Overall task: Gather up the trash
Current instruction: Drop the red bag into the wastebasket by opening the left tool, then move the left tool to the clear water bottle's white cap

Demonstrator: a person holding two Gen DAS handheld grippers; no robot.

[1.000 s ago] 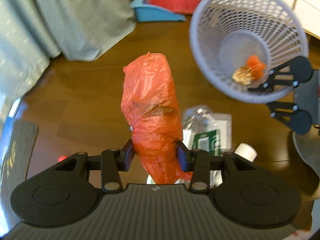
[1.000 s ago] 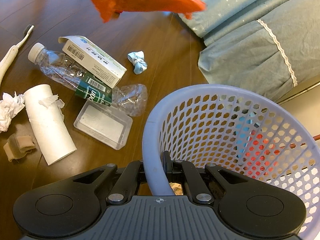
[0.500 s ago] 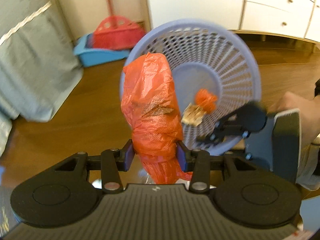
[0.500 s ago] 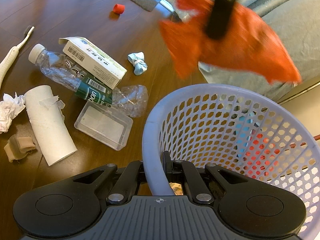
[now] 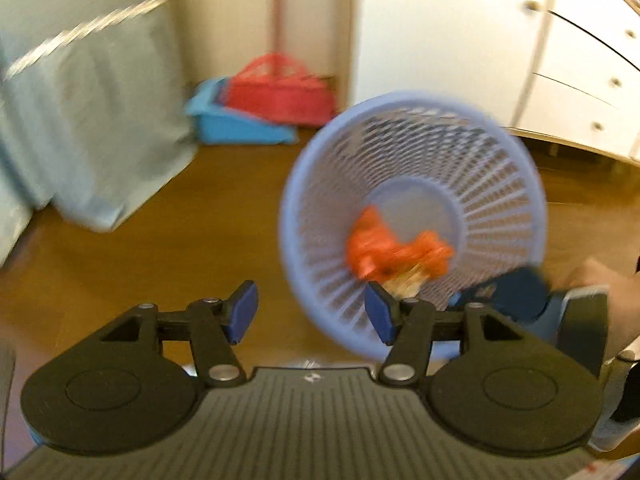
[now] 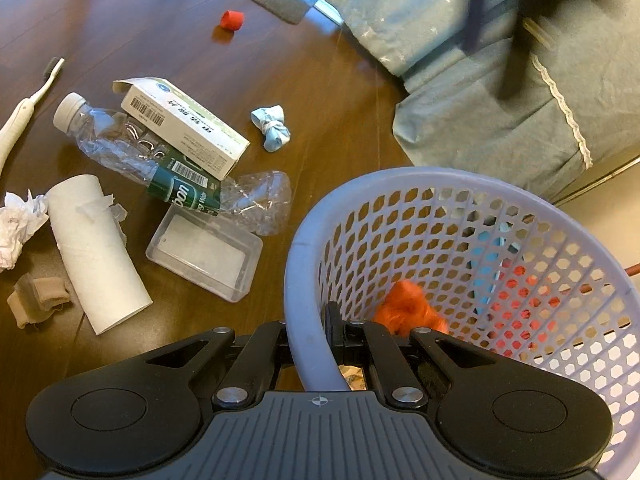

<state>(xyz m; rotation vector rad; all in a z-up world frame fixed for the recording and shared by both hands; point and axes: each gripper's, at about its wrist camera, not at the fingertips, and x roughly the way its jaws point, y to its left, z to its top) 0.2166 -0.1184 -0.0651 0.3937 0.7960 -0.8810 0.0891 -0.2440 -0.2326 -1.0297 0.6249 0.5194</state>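
My left gripper (image 5: pixel 312 312) is open and holds nothing. The lavender mesh basket (image 5: pixel 500 184) hangs tilted toward it, just right of its fingers. The orange plastic bag (image 5: pixel 384 250) lies blurred inside the basket beside a smaller orange scrap and a tan wrapper. In the right wrist view my right gripper (image 6: pixel 307 334) is shut on the rim of the basket (image 6: pixel 304 264), with the orange bag (image 6: pixel 406 308) near the bottom. On the floor to the left lie a crushed bottle (image 6: pixel 176 172), a carton box (image 6: pixel 180 124), a clear tray (image 6: pixel 204 252) and a paper roll (image 6: pixel 96 248).
A toothbrush (image 6: pixel 24 100), crumpled tissue (image 6: pixel 18 228), tan cloth (image 6: pixel 36 300), blue wad (image 6: pixel 272 128) and red cap (image 6: pixel 231 20) are scattered on the wood floor. Teal bedding (image 6: pixel 480 112) lies behind. A blue dustpan (image 5: pixel 236 124), red broom (image 5: pixel 280 88), white drawers (image 5: pixel 580 92) and a hand (image 5: pixel 600 288) are visible.
My left gripper has opened and let go of the orange bag, which now lies inside the basket. The basket stays held by the right gripper.
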